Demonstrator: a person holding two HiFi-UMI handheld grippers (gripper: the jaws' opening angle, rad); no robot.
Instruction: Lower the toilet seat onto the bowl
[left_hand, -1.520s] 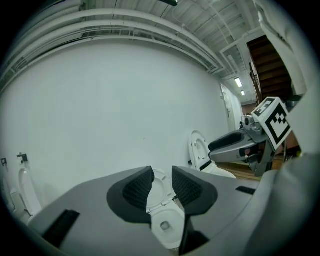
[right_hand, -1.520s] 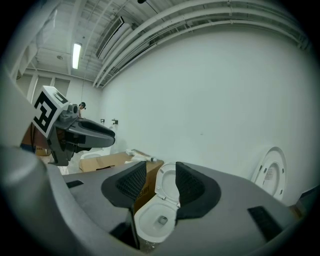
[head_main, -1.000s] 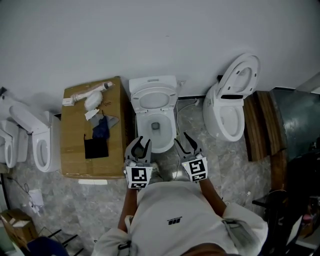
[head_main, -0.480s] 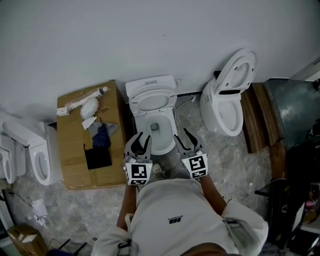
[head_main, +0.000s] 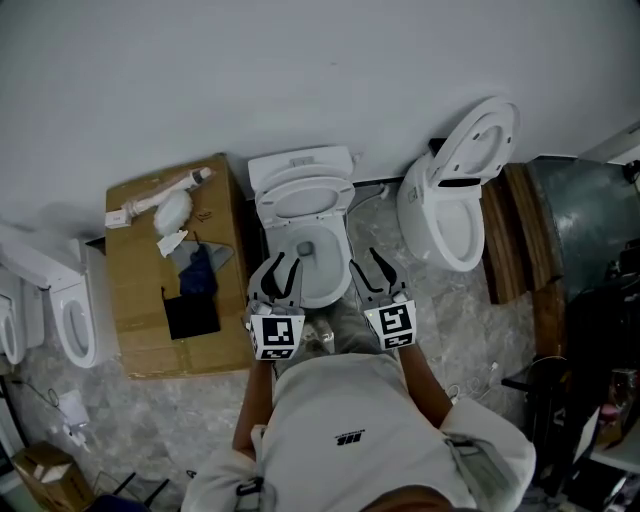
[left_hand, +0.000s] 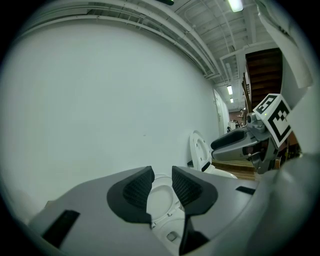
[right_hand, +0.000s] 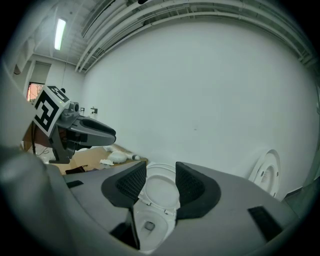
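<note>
Lowering not begun: the white oval toilet seat (head_main: 302, 194) stands raised against the white cistern (head_main: 300, 161), above the white ceramic bowl (head_main: 322, 296). My left gripper (head_main: 284, 262) and right gripper (head_main: 367, 258) hover short of it, jaws narrowly apart, empty.

Far-left toilet (head_main: 8, 325) half out of frame; bowl (head_main: 320, 282) front corner behind left tool (head_main: 283, 268).

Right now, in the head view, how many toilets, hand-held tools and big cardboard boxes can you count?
Toilets: 4, one cut off at the left edge
Tools: 2, left tool and right tool
Big cardboard boxes: 1
Total: 7
</note>
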